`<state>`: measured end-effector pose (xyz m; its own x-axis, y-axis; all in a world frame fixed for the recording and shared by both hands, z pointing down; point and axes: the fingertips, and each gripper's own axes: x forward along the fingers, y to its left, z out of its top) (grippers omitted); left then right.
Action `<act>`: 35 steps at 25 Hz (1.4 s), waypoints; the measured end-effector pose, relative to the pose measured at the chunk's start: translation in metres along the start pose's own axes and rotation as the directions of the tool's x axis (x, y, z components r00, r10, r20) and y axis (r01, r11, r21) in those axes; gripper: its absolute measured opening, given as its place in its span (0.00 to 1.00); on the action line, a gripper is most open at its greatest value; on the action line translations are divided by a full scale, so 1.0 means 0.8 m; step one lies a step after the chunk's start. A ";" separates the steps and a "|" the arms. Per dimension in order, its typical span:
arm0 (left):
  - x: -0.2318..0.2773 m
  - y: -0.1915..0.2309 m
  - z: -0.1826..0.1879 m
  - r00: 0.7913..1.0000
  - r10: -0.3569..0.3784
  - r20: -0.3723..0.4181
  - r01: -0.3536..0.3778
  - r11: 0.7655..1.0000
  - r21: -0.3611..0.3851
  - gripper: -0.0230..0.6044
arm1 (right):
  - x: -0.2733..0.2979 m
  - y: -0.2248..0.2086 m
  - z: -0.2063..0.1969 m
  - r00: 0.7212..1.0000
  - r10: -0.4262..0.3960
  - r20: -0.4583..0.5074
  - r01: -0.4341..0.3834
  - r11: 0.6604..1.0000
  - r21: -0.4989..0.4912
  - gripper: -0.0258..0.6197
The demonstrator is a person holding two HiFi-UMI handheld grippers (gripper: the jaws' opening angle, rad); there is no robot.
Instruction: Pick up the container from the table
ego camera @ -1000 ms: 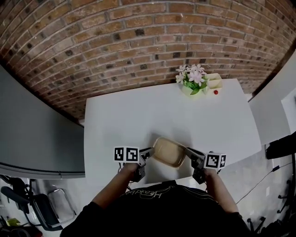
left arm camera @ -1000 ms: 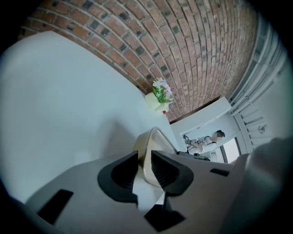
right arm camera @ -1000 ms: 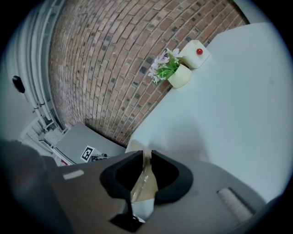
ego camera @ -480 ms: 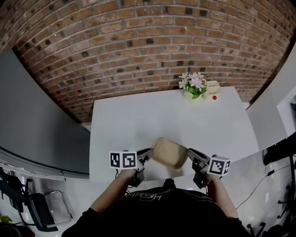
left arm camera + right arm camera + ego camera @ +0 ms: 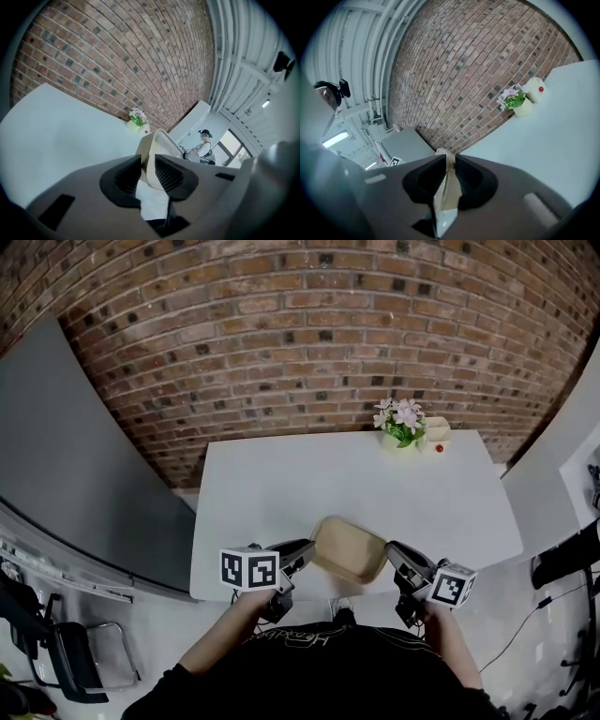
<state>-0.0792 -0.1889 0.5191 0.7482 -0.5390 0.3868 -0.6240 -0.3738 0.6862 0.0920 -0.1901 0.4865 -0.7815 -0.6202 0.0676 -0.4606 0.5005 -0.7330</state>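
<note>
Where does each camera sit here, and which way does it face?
Head view: on the head, looking down at the table; forearms, left gripper, right gripper show.
Left gripper view: on that gripper, facing the brick wall; jaws clamp the container.
Right gripper view: likewise, jaws on the container's opposite rim.
Shared: the flowers.

Left claw [image 5: 302, 555] and right claw [image 5: 395, 559] grip the container [image 5: 349, 549].

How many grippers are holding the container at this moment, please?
2. The left gripper is clamped on the left rim of the container, and the right gripper is clamped on its right rim. Neither grip is hidden.
</note>
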 end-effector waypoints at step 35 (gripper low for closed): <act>-0.119 -0.042 0.002 0.988 -0.042 0.151 0.024 0.993 0.114 0.19 | -0.009 0.129 -0.012 0.988 0.112 0.107 -0.093 0.980 -0.175 0.14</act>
<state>-0.1297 -0.1264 0.4580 0.7310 -0.6308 0.2605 -0.6271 -0.4703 0.6210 0.0457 -0.1283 0.4170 -0.7786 -0.6213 -0.0883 -0.4529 0.6537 -0.6063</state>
